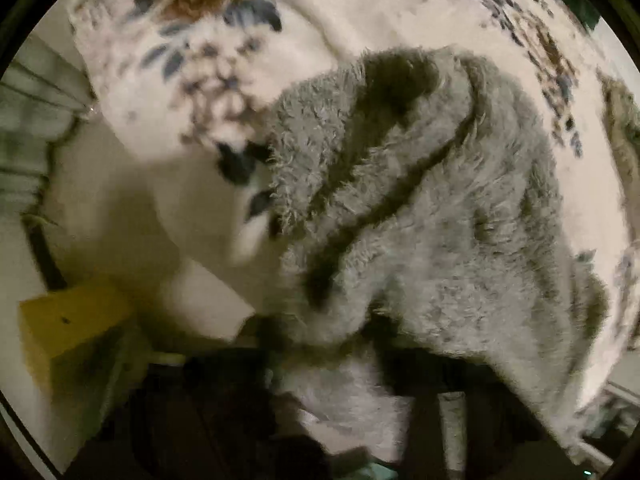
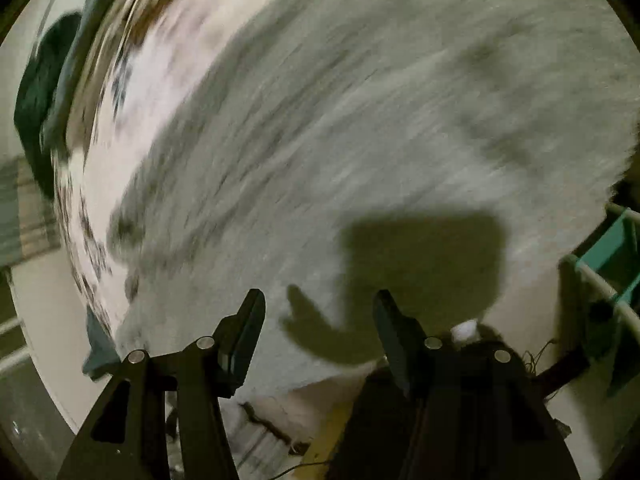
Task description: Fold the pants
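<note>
Floral bedding (image 1: 192, 64) in white, blue and brown covers the bed on which the pants (image 1: 420, 200) lie. They are grey and fluffy, bunched into rumpled folds with dark creases running across them in the left wrist view, and one edge hangs toward the bottom of that picture. Beside the bed, low on the left, sits a yellow box (image 1: 72, 320) next to a white block (image 1: 204, 300).

Left hand-held gripper: its fingers are lost in the dark, blurred lower part of its own view with the grey pile draped over them, so I cannot tell whether it grips the cloth or how its jaws stand.

Right hand-held gripper (image 2: 320, 328) hovers over the pants (image 2: 360, 120), which fill most of that smeared picture. Its two black fingers (image 2: 244, 332) stand moderately apart with nothing between them, and their shadow falls on the fabric just ahead. A teal frame (image 2: 612, 240) shows at the right edge.
</note>
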A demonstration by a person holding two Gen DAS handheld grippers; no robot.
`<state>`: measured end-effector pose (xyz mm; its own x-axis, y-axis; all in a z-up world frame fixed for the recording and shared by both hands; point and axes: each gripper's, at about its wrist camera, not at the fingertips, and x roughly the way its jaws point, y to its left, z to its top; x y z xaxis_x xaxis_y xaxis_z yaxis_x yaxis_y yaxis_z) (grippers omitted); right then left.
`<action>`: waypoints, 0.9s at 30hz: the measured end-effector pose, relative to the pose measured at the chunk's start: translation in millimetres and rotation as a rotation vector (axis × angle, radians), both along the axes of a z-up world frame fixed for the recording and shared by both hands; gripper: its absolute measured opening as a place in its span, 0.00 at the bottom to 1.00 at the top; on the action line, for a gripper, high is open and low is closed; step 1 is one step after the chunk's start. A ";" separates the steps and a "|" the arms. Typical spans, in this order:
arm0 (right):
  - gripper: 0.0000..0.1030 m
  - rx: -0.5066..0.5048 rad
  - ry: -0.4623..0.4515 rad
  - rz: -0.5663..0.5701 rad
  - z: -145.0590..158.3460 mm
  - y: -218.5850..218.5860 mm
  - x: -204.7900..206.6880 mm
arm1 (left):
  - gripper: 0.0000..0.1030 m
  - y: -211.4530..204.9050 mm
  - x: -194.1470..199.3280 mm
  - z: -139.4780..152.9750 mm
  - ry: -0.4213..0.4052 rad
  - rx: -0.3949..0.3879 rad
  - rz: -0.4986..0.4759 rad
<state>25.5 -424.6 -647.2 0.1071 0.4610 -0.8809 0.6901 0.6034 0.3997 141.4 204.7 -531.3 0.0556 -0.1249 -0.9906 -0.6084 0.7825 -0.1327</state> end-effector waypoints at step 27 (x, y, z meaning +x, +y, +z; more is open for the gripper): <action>0.76 -0.021 -0.079 0.016 25.8 69.2 -1.4 | 0.48 28.0 23.1 78.5 -0.158 0.136 -0.181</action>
<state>24.0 -355.3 -621.4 0.1691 0.4448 -0.8795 0.6474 0.6228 0.4394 164.5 232.7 -452.8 0.1999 -0.0135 -0.9797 -0.4374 0.8935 -0.1016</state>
